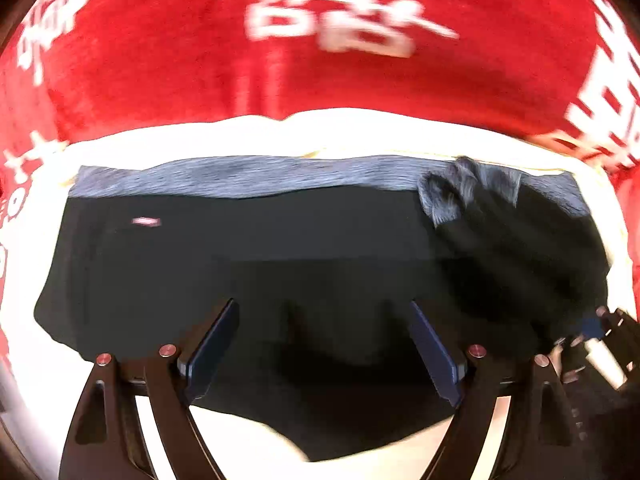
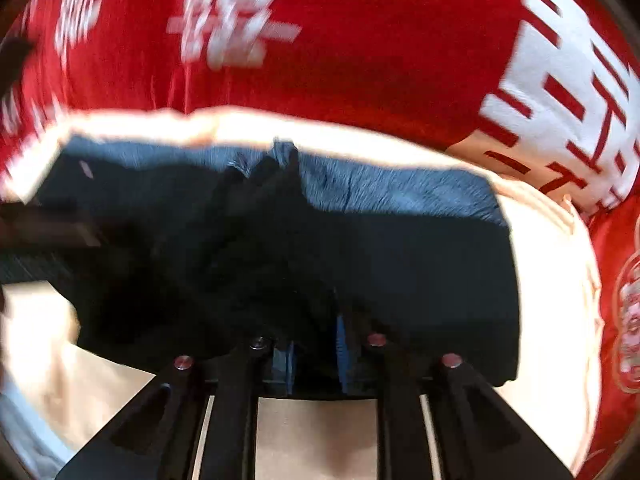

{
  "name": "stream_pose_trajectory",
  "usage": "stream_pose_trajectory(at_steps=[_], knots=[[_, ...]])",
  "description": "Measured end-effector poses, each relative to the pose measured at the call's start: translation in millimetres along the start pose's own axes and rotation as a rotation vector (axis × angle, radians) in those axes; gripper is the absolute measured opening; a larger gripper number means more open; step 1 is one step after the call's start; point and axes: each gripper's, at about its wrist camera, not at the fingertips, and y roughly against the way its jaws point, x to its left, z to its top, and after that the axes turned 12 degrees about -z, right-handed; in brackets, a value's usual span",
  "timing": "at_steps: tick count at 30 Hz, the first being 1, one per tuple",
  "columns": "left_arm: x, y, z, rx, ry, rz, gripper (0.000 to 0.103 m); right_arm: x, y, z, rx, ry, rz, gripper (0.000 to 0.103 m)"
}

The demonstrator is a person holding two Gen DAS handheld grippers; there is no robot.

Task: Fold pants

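Observation:
Black pants [image 1: 280, 248] with a grey waistband [image 1: 248, 176] lie on a pale tabletop [image 1: 280, 132]. My left gripper [image 1: 322, 320] is open, its blue fingers [image 1: 212, 348] spread over the pants' near edge, holding nothing. In the right wrist view the pants [image 2: 420, 264] are bunched up at the middle, with the waistband [image 2: 392, 188] at the far side. My right gripper [image 2: 316, 344] is shut on a fold of the black pants fabric. The right gripper also shows at the right edge of the left wrist view [image 1: 596, 332].
A red cloth with white characters [image 1: 340, 20] hangs behind the table, also in the right wrist view [image 2: 360, 60]. The pale tabletop [image 2: 552, 280] shows around the pants. Both views are motion-blurred.

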Motion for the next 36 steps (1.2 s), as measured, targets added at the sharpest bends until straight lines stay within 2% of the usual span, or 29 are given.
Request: stream_pose_trajectory(at_steps=[2, 3, 4, 5, 7, 9, 13, 14, 16, 20, 21, 22, 24, 28, 32, 36], knots=[[12, 3, 0, 0.003, 0.007, 0.013, 0.086, 18, 5, -5, -0.024, 0.064, -0.089, 0.030], [17, 4, 0, 0.003, 0.009, 0.014, 0.086, 22, 10, -7, -0.029, 0.083, -0.077, 0.044], [21, 7, 2, 0.001, 0.012, 0.009, 0.086, 23, 17, -9, -0.030, 0.083, -0.039, 0.052], [24, 7, 7, 0.001, 0.012, 0.002, 0.086, 23, 25, -11, -0.033, 0.078, -0.003, 0.055], [12, 10, 21, 0.002, 0.000, -0.025, 0.086, 12, 40, -15, -0.034, 0.051, 0.050, 0.056], [0, 21, 26, -0.005, -0.028, -0.071, 0.086, -11, 50, -20, -0.017, -0.037, 0.102, 0.056], [-38, 26, 32, 0.039, -0.112, -0.234, 0.086, -62, 46, -32, 0.062, -0.194, 0.138, 0.056], [-50, 21, 35, 0.064, -0.127, -0.288, 0.086, -71, 45, -36, 0.079, -0.220, 0.138, 0.056], [-65, 11, 35, 0.105, -0.128, -0.349, 0.086, -87, 39, -41, 0.112, -0.260, 0.140, 0.056], [-81, -9, 28, 0.136, -0.107, -0.370, 0.085, -110, 31, -51, 0.146, -0.322, 0.156, 0.055], [-77, -11, 24, 0.146, -0.094, -0.375, 0.073, -114, 30, -53, 0.153, -0.336, 0.169, 0.051], [-75, -19, 26, 0.170, -0.084, -0.381, 0.050, -115, 29, -56, 0.158, -0.345, 0.181, 0.044], [-80, -31, 22, 0.232, -0.080, -0.382, 0.028, -116, 25, -55, 0.174, -0.347, 0.196, 0.035], [-81, -16, 23, 0.218, -0.130, -0.398, 0.018, -123, 28, -53, 0.168, -0.362, 0.216, 0.033], [-76, -17, 24, 0.214, -0.139, -0.377, 0.018, -138, 25, -40, 0.153, -0.386, 0.228, 0.033], [-81, -22, 17, 0.207, -0.157, -0.344, 0.018, -142, 3, -13, 0.124, -0.394, 0.247, 0.033]])
